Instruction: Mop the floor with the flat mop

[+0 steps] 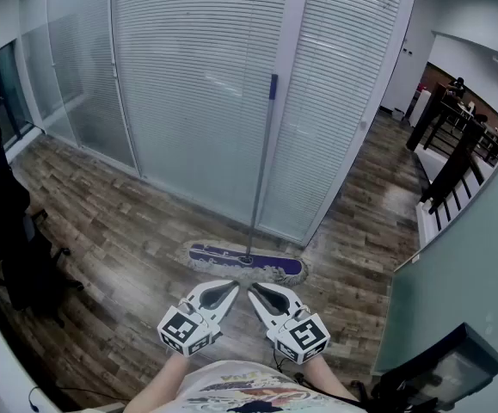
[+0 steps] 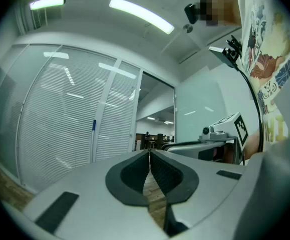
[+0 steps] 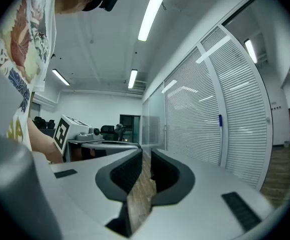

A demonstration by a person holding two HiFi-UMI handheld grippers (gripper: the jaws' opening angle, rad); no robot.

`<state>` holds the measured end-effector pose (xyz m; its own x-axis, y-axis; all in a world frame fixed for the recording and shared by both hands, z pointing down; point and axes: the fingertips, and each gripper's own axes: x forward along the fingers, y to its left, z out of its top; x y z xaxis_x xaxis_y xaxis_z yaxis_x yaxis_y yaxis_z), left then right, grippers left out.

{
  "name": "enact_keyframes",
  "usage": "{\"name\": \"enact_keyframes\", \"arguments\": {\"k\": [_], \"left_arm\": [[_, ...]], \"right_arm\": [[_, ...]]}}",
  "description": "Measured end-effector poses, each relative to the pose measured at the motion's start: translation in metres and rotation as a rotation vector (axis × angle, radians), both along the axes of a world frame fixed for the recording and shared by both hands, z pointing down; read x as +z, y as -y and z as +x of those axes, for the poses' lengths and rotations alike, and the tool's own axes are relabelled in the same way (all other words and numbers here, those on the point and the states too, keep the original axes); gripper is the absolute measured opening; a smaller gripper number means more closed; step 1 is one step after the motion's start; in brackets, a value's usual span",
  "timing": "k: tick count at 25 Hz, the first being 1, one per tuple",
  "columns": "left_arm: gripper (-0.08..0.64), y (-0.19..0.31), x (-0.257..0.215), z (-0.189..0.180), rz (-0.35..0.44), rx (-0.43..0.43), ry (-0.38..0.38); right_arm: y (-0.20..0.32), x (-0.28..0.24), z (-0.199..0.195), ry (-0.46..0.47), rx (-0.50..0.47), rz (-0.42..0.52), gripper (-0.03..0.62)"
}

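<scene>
The flat mop stands against the blind-covered glass wall. Its purple head [image 1: 244,262] with a grey fringe lies on the wood floor, and its grey pole [image 1: 261,166] rises to a blue grip. That blue grip also shows in the left gripper view [image 2: 93,125] and in the right gripper view [image 3: 220,120]. My left gripper [image 1: 234,285] and right gripper [image 1: 251,290] are held level side by side, just short of the mop head, their tips nearly meeting. Both are shut with nothing between the jaws, as the left gripper [image 2: 149,152] and right gripper [image 3: 146,152] show in their own views.
A glass partition with white blinds [image 1: 188,93] runs across the front. A black office chair [image 1: 12,231] stands at the left and another dark chair [image 1: 438,372] at the lower right. A dark railing [image 1: 451,153] and a low white ledge border the corridor on the right.
</scene>
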<state>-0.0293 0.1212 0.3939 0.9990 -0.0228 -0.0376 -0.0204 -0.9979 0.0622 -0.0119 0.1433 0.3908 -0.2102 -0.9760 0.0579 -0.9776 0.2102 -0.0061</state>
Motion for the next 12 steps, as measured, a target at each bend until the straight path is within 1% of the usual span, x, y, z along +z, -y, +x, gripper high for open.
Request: {"name": "enact_keyframes", "arguments": {"k": [3,7,9,12], "left_arm": [[0.015,0.002,0.002,-0.005,0.003,0.002,0.005],[0.015,0.003,0.005,-0.009,-0.013,-0.007,0.0],[0.014,0.001,0.004,-0.009,-0.01,-0.003,-0.009],[0.015,-0.001,-0.004,-0.009,0.012,0.009,-0.018]], "right_arm": [[0.005,-0.004,-0.007,-0.014,-0.002,0.009,0.064],[0.006,-0.003,-0.013,-0.011,0.0,0.005,0.064],[0.006,-0.003,-0.015,0.003,0.004,0.011,0.064],[0.005,-0.009,-0.015,0.05,0.026,0.029,0.066]]}}
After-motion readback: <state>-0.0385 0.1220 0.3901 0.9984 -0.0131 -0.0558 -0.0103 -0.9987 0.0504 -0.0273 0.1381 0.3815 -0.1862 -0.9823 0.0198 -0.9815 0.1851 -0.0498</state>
